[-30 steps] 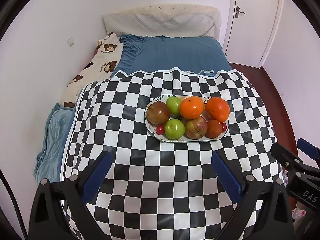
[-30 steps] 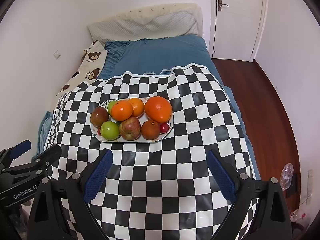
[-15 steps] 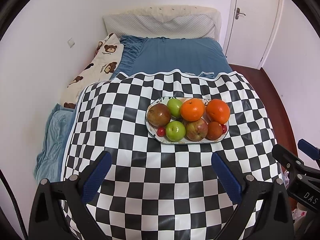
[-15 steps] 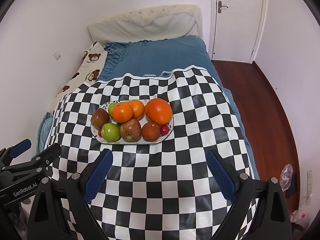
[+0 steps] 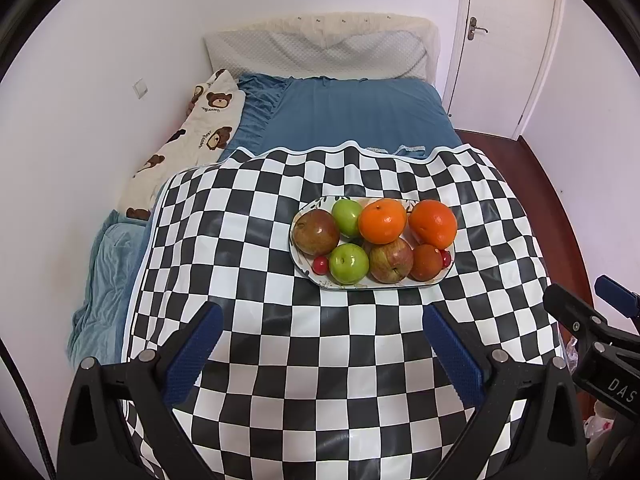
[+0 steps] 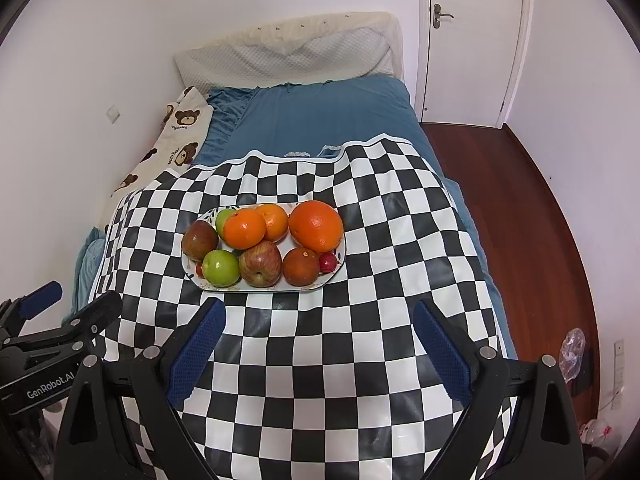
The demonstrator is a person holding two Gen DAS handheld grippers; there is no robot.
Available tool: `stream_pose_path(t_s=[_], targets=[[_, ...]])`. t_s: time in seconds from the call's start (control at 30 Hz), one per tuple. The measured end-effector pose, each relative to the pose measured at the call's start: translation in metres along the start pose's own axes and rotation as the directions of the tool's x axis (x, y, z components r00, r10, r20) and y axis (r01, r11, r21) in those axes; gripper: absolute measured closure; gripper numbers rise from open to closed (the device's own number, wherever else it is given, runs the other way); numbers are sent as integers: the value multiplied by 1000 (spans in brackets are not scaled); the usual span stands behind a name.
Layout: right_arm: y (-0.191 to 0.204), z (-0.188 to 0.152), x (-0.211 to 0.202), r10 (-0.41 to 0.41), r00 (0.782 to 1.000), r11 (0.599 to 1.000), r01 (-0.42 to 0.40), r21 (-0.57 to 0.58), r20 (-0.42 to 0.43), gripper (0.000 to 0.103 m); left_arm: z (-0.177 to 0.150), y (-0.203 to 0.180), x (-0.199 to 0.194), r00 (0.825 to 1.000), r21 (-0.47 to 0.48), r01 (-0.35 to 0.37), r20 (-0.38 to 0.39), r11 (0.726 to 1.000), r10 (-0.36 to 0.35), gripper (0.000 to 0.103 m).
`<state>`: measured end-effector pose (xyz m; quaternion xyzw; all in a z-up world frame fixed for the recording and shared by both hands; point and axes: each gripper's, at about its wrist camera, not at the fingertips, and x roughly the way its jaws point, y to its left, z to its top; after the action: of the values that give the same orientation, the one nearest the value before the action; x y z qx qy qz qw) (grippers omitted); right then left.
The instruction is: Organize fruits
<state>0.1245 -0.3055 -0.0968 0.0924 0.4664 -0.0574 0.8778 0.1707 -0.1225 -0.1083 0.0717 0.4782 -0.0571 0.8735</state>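
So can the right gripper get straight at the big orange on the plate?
Probably yes: the right gripper is open and empty, only bare checkered cloth lies before the plate, and the big orange sits exposed at its right end.

I have drawn both claws slightly back from the plate of fruit [image 5: 400, 285]; it now sits a little lower in each view.

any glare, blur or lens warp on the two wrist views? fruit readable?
Left wrist: strong fisheye bowing of the checkered cloth, dark vignette corners, fruit on the plate sharp, soft sheen on black squares. Right wrist: same warp, door edges curved, large orange crisp, no blown highlights.
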Motion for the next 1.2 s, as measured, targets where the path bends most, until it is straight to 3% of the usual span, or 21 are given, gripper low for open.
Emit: stream_pose_path(t_s=[0.5,1.2], targets=[[-1,0,-16,4,999,1000,-4,-4,33,6,-2,-3,-16,999,15,7,49,1000,-8,1],[-2,-4,-24,11,999,1000,-11,-4,48,6,-4,-3,-20,999,13,7,48,1000,-8,1]])
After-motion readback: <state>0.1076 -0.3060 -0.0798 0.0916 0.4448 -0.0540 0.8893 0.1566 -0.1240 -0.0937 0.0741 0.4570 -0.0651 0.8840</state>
